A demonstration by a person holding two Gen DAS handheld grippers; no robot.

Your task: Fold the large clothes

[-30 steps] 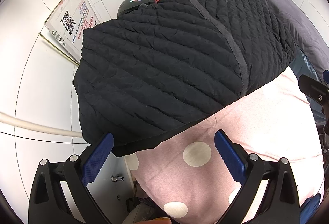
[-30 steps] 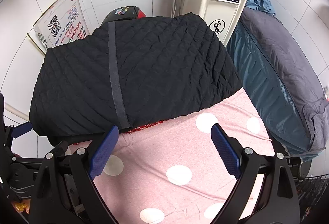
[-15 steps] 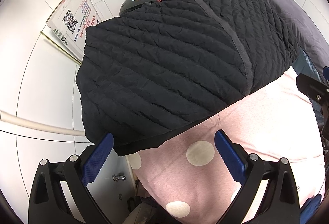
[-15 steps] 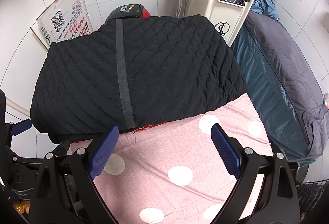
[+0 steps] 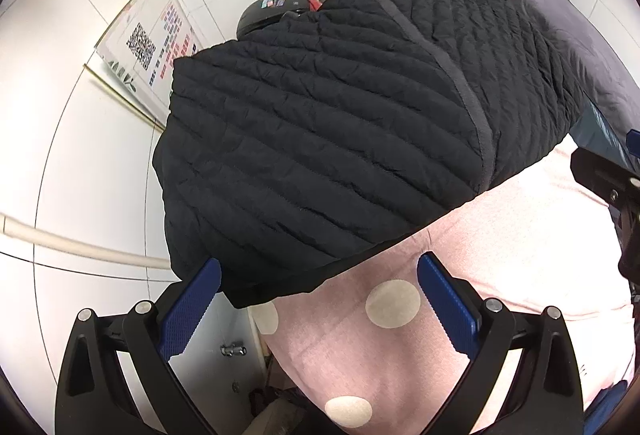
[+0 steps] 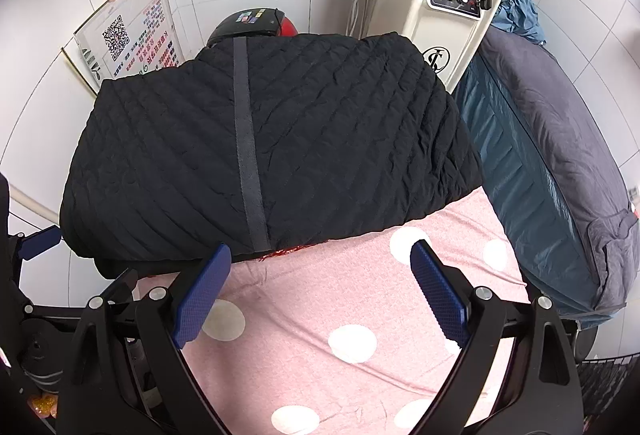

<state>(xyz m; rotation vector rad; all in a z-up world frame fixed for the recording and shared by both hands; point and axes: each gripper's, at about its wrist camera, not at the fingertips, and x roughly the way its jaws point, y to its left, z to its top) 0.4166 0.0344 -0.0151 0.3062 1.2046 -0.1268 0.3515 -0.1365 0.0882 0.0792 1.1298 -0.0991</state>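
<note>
A black quilted jacket (image 5: 320,139) lies folded in a flat block on the far half of a pink bed sheet with white dots (image 5: 500,275). It also shows in the right wrist view (image 6: 260,155), with a grey zip strip running front to back. My left gripper (image 5: 318,279) is open and empty, just short of the jacket's near left corner. My right gripper (image 6: 320,267) is open and empty, at the jacket's near edge over the pink sheet (image 6: 340,315). A bit of red fabric peeks from under the near edge.
A cream machine with a screen and knobs (image 6: 440,15) stands behind the jacket. A dark grey and teal bedding roll (image 6: 560,163) lies along the right. A poster with a QR code (image 6: 128,43) leans on the tiled wall. A black and red helmet (image 6: 252,23) sits behind the jacket.
Both grippers have drifted slightly, so the jacket sits a little differently in view. The jacket has not moved and both grippers stay open.
</note>
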